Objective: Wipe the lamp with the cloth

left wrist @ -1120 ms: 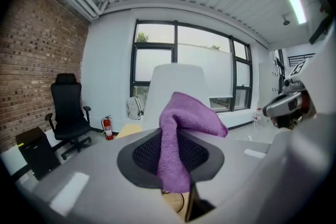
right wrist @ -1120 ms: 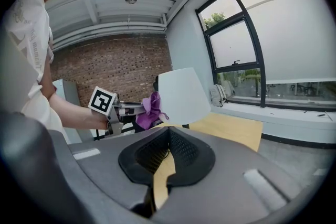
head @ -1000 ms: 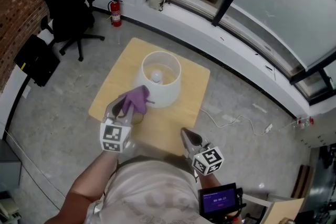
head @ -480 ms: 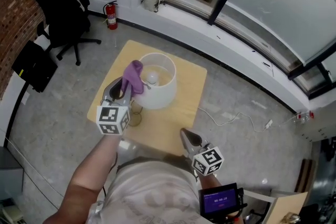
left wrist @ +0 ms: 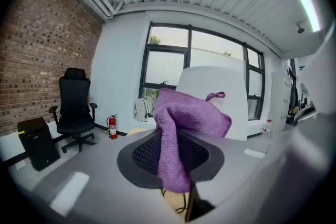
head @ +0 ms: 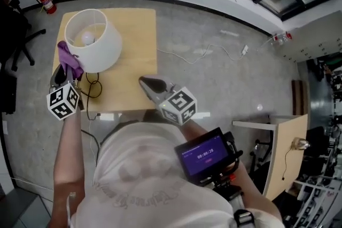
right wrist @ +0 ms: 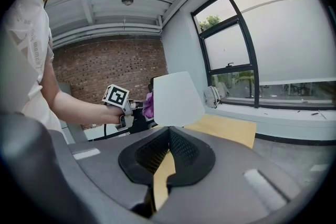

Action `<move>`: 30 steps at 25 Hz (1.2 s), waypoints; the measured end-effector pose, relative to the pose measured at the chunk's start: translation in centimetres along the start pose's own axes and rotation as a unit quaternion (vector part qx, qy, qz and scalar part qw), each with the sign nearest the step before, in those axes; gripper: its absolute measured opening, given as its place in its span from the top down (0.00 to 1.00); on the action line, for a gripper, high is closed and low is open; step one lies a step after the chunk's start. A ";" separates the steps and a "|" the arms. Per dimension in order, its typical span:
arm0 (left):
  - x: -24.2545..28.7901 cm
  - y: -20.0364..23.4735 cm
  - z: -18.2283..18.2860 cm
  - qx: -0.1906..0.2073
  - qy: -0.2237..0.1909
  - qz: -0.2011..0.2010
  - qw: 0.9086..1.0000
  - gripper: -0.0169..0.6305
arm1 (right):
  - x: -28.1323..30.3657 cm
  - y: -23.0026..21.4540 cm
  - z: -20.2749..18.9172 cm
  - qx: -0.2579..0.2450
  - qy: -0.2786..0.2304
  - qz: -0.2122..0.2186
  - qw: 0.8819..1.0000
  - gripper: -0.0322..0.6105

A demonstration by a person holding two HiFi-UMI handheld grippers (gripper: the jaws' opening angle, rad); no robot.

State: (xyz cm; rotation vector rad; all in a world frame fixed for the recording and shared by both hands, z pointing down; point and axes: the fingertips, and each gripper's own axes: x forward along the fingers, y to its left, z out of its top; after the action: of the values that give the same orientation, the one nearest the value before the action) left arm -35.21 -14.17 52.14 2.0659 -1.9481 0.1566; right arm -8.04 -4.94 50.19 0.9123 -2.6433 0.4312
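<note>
- Holding the purple terry cloth [head: 68, 57] pinched in my left tool [head: 60, 76], I have the white drum-shaded lamp [head: 96, 40] straight ahead, with its axis upright. The cloth is at the shade's wall, though I cannot tell whether it touches.
- My right tool [head: 145, 83] is empty with its tips together, farther from the lamp.
- The pale wooden worktop [head: 136, 34] stands on a grey floor [head: 224, 77] beside a window.

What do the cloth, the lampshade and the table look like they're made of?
Cloth: purple terry or microfibre, going by its fuzzy nap and stitched edge. Lampshade: white and matte, probably fabric or paper; smooth, no gloss. Table: pale wood or wood-look laminate, judging by its even yellowish, flat top.
</note>
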 end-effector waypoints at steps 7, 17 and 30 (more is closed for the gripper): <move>1.1 0.0 -4.1 -0.006 0.049 0.000 0.999 0.86 | -0.4 -0.8 -0.4 0.003 0.001 -0.003 1.000 0.93; -1.5 1.0 -6.1 0.005 0.103 0.015 0.995 0.86 | -2.4 -1.4 -0.6 0.021 -0.003 -0.010 1.000 0.93; -1.3 -10.0 17.0 0.338 -0.003 -0.148 0.929 0.86 | -2.5 -1.6 -0.2 0.016 -0.024 -0.006 1.000 0.93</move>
State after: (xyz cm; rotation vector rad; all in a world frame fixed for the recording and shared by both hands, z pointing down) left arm -27.55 -17.45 34.22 2.7451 -1.6968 0.8586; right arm -5.12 -4.77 49.71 0.9601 -2.6804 0.4540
